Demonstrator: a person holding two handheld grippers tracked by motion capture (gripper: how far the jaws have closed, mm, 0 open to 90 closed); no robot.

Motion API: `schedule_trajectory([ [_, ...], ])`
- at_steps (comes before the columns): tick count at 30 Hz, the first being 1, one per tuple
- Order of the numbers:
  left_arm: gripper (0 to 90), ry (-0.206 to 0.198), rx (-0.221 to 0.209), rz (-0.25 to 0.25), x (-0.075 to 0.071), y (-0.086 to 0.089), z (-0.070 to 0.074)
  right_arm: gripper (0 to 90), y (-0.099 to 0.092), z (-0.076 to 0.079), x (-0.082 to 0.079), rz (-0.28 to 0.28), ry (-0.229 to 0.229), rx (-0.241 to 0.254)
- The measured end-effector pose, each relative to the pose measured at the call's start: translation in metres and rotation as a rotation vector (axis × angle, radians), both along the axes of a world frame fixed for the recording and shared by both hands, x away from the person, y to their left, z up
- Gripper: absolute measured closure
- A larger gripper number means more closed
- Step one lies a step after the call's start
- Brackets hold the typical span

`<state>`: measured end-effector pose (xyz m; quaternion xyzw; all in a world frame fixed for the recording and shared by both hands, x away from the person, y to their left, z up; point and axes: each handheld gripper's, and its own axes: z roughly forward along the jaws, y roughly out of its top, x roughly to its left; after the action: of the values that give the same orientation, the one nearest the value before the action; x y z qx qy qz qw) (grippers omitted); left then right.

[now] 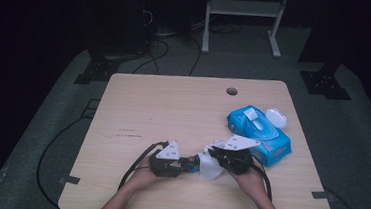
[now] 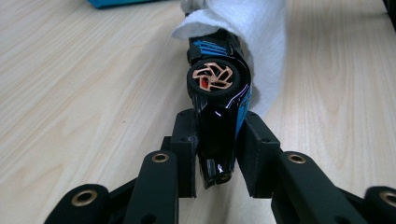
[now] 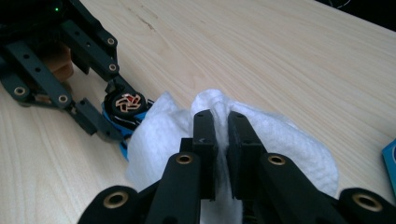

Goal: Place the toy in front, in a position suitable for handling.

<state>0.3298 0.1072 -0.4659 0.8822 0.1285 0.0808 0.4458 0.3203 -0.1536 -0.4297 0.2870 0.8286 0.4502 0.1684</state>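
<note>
A black and blue toy car with copper wheel spokes lies on its side between the jaws of my left gripper, which is shut on it. The toy car and the left gripper also show at the left of the right gripper view. My right gripper is shut on a white wet wipe, which drapes against the car's far end. In the high view, the left gripper and right gripper meet near the table's front edge, with the wipe between them.
A blue pack of wet wipes with its white lid flipped open lies at the right of the wooden table. A round cable hole sits near the far edge. Cables trail from both grippers toward the front.
</note>
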Motion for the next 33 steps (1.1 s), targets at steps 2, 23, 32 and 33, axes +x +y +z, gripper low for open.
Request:
schedule_trajectory([
  [2, 69.6, 0.002, -0.004, 0.006, 0.001, 0.001, 0.000, 82.3, -0.007, 0.000, 0.001, -0.018, -0.002, -0.008],
  [23, 37.7, 0.152, -0.147, 0.047, 0.012, 0.005, 0.010, 82.2, -0.021, 0.001, -0.010, 0.010, 0.022, 0.004],
  [32, 28.2, 0.190, -0.116, 0.035, 0.009, 0.000, 0.004, 82.1, -0.027, 0.000, -0.024, 0.042, 0.024, 0.006],
  [33, 26.9, 0.188, -0.105, 0.041, 0.008, 0.000, 0.003, 82.1, -0.027, -0.001, -0.025, 0.046, 0.025, 0.005],
])
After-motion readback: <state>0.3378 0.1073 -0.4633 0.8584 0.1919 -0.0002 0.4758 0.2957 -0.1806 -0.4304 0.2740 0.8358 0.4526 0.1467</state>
